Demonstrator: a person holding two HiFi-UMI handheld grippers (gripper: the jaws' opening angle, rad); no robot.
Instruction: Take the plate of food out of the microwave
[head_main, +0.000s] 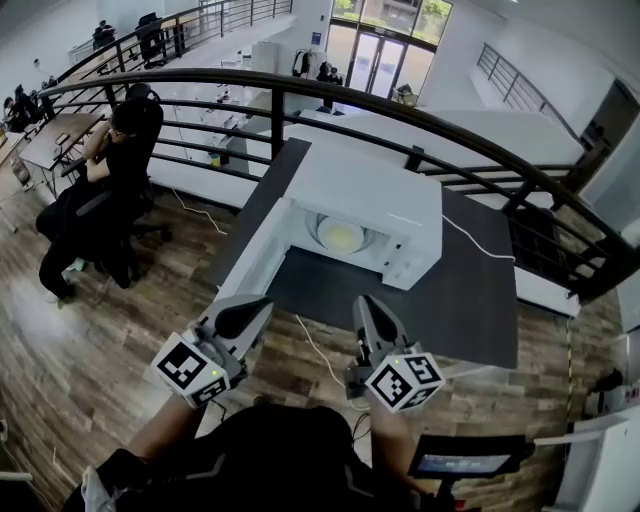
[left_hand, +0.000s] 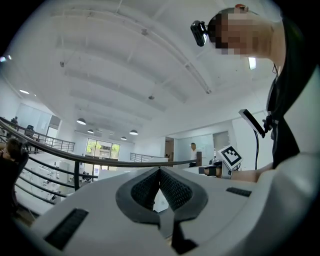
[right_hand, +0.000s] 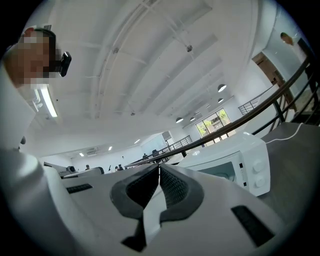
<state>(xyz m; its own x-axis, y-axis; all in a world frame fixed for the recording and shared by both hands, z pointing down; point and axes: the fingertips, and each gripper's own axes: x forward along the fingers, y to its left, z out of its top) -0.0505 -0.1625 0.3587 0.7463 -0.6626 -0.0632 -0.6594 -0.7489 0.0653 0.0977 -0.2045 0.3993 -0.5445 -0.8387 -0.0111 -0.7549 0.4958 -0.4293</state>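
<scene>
Left gripper (head_main: 258, 308) has its two dark, cross-hatched rubber pads pressed together with nothing between them, and the right gripper (head_main: 365, 305) is pressed together and empty in the same way. Both are smooth white shells that taper to a point. Each carries a cube with black-and-white square markers at its rear, and each is aimed level at the microwave (head_main: 370, 190). They sit short of the microwave's open mouth, the left one off its door side and the right one off its control side. The microwave is a glossy white box with rounded corners. Its long side runs across the dark grey matte surface (head_main: 470, 300), and its opening faces the grippers. Its door (head_main: 250, 255) is swung out on the left, and the right gripper view shows two round white knobs on its front. The plate of food (head_main: 340, 236) lies flat in the middle of the microwave's cavity. It is a round pale disc holding something yellowish-white, so it shows no long axis or pointing direction. What the food is cannot be made out. A thin white cable (head_main: 480, 240) trails over the surface from the microwave's right side. A curved black metal railing (head_main: 450, 125) passes just behind the microwave. Left of the microwave, off the surface, a person in dark clothes sits on a chair on a wooden plank floor (head_main: 80, 340).
</scene>
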